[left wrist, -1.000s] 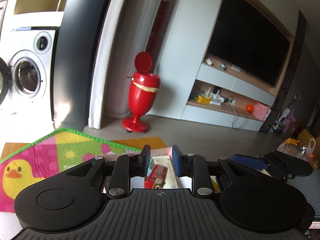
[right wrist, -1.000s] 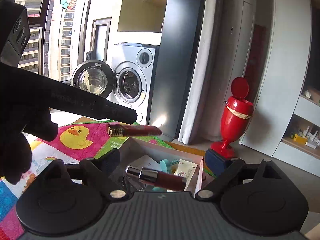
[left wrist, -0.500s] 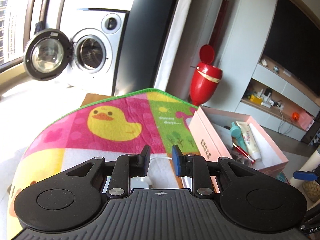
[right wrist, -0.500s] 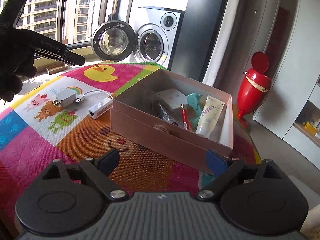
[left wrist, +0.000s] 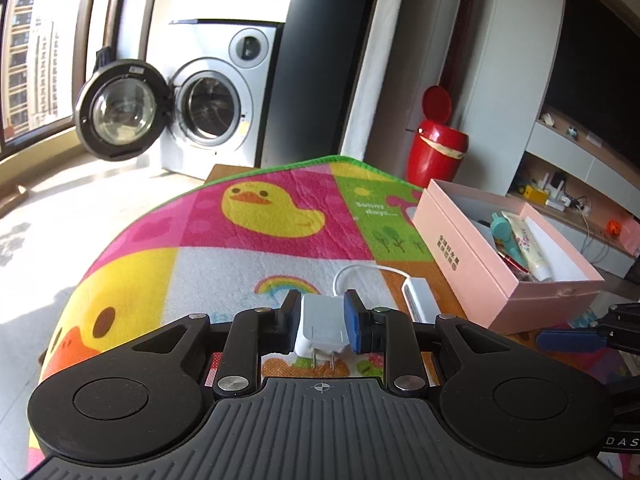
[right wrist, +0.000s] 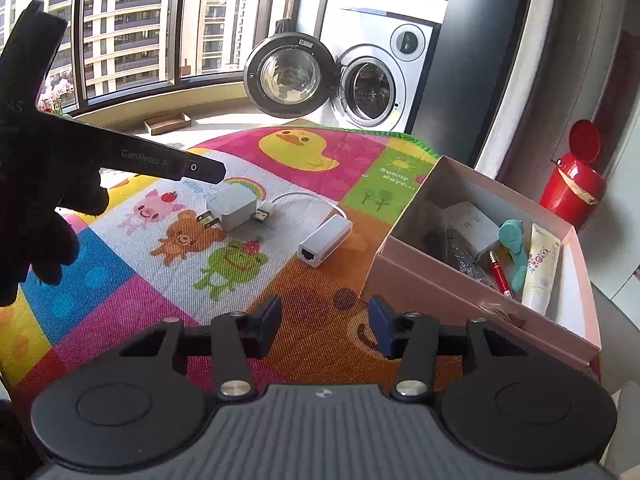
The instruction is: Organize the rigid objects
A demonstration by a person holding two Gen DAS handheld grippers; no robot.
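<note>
**Jaws at the charger, box waiting**

Set one on each side of the white charger (left wrist: pixel 320 326) by the left gripper (left wrist: pixel 322 312), prongs pointing back to the camera; not possible to tell if pressing already or only framing it. From the right wrist, seen lying flat on the mat (right wrist: pixel 120 280), toward its far left side, just under the left fingertip. On the right gripper (right wrist: pixel 325 326), spread wide and holding nothing, hovering low over the near edge of the mat, probably to keep out of the way. Just beside the charger, a white adapter (right wrist: pixel 325 242) with thin cable, apart from the pink box (right wrist: pixel 420 280) at the right edge. Inside the box already: a cream tube (right wrist: pixel 538 268), a red pen (right wrist: pixel 500 276), a teal item (right wrist: pixel 516 248). Likely next: closing firmly on the flat sides, since smooth plastic may slip, then carrying over the box wall.
</note>
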